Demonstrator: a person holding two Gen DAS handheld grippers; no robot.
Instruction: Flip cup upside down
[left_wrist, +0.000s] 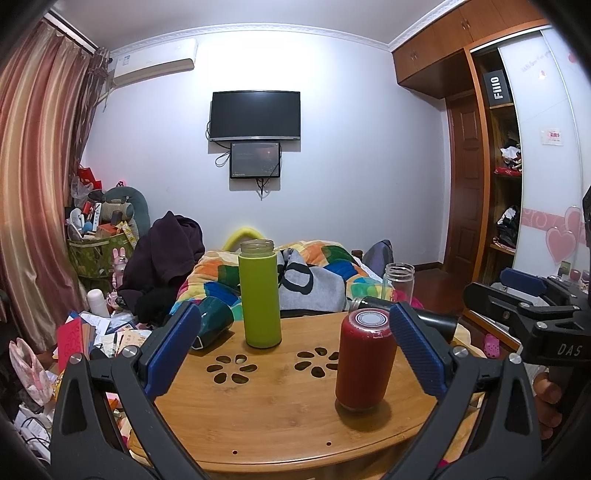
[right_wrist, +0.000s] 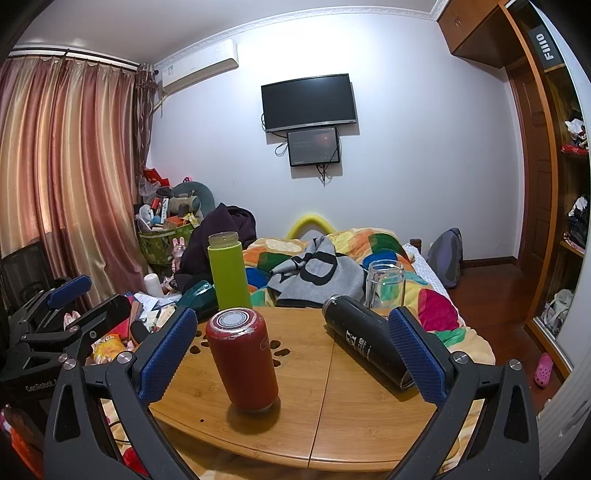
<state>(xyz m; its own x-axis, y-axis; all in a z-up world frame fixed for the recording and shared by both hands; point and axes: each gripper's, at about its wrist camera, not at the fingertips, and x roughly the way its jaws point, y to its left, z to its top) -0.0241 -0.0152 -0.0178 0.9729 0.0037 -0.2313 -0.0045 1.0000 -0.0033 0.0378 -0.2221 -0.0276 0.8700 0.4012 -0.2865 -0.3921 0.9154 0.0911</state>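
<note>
Both your grippers hang level at the table's near edge, jaws spread wide and holding nothing.

The red cup (left_wrist: 364, 360) stands base-up just ahead of your left gripper (left_wrist: 293, 352), beside its right finger; from your right gripper (right_wrist: 291, 356) it sits ahead-left. Its mouth is hidden against the table (right_wrist: 332, 417).

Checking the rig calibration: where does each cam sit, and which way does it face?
Left wrist: on the left gripper, open, facing table and TV wall; right gripper shows at right.
Right wrist: on the right gripper, open, same heading; left gripper at left.
Shared: red cup, green bottle, black bottle, glass jar.
</note>
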